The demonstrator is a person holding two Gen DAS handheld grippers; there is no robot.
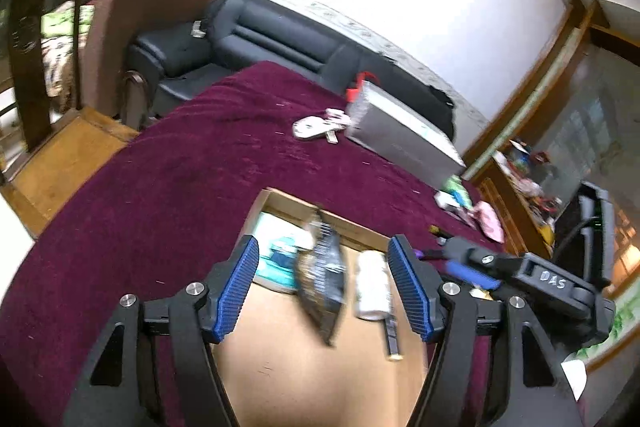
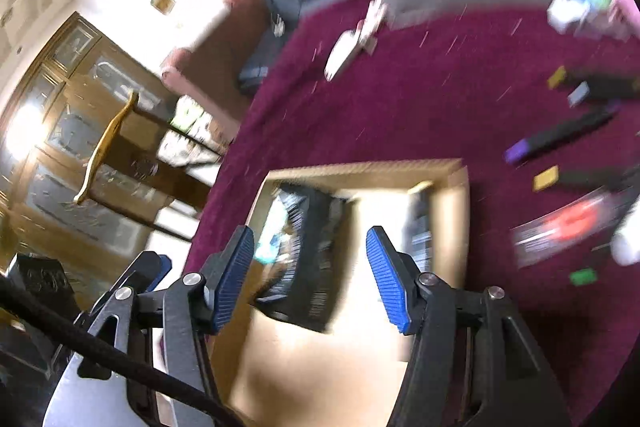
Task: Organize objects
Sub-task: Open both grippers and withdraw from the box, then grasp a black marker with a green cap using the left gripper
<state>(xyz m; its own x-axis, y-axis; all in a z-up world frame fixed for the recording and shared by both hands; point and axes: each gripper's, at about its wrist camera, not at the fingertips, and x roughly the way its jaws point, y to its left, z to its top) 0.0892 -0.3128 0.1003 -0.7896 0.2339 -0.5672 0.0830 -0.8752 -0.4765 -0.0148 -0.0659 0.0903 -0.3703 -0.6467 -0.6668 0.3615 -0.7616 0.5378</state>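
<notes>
Cardboard box [image 1: 280,359] lies under both grippers on the maroon cloth [image 1: 160,187]. Left gripper [image 1: 323,287] hangs spread over it, holding nothing; right gripper [image 2: 310,275] likewise spread. Inside, toward the far edge: black packet [image 1: 322,279], white bottle [image 1: 374,285], teal pack [image 1: 276,255]. Beyond, a grey case [image 1: 400,135] near the cloth's far edge.

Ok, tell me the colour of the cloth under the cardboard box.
Deep maroon cloth, plain and fuzzy; the left wrist view shows it sharpest.
</notes>
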